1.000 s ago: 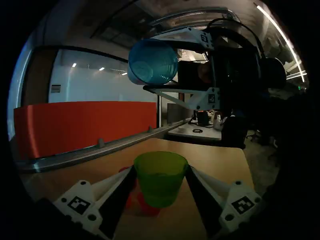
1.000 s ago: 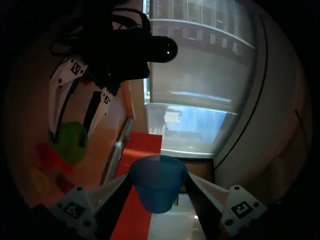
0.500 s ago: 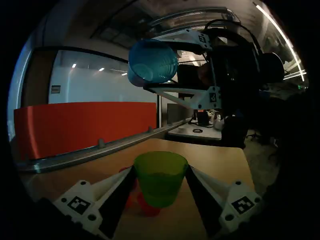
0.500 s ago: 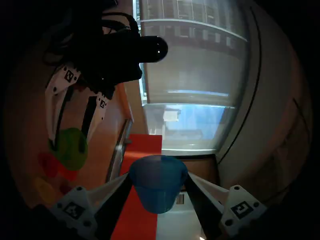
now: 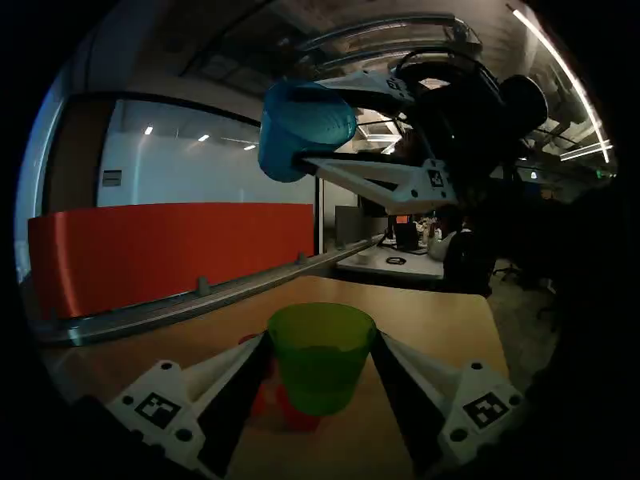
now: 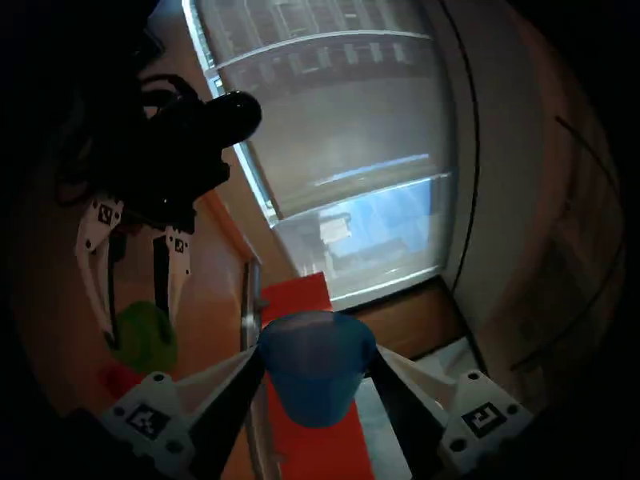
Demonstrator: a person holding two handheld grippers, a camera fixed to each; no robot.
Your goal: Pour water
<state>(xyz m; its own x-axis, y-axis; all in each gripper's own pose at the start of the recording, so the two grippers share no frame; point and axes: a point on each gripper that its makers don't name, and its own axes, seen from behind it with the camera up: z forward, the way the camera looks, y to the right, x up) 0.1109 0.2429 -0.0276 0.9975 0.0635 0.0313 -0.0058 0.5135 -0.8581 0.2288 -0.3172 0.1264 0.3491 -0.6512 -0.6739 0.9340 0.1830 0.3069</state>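
Nearest you, your left claw (image 5: 320, 340) is clamped on the green cup (image 5: 322, 372), one finger pressed to each side. The cup stands upright, low over the table (image 5: 436, 316), with some small red pieces (image 5: 290, 416) at its base; whether it rests on them I cannot tell. Higher and farther off, your right claw (image 6: 318, 352) is closed on the blue cup (image 6: 316, 388), which is tipped well off upright. No water can be made out in either cup. The main risk, as I judge it, is the gap between them: the blue cup sits high above the green one and does not look squarely over its mouth, so anything poured from there could miss the rim or splash onto the table. Tipping quickly would make that worse. A tilted, smooth cup can also slide between the fingers if your squeeze eases. Beyond the table runs an orange partition (image 5: 160, 248).
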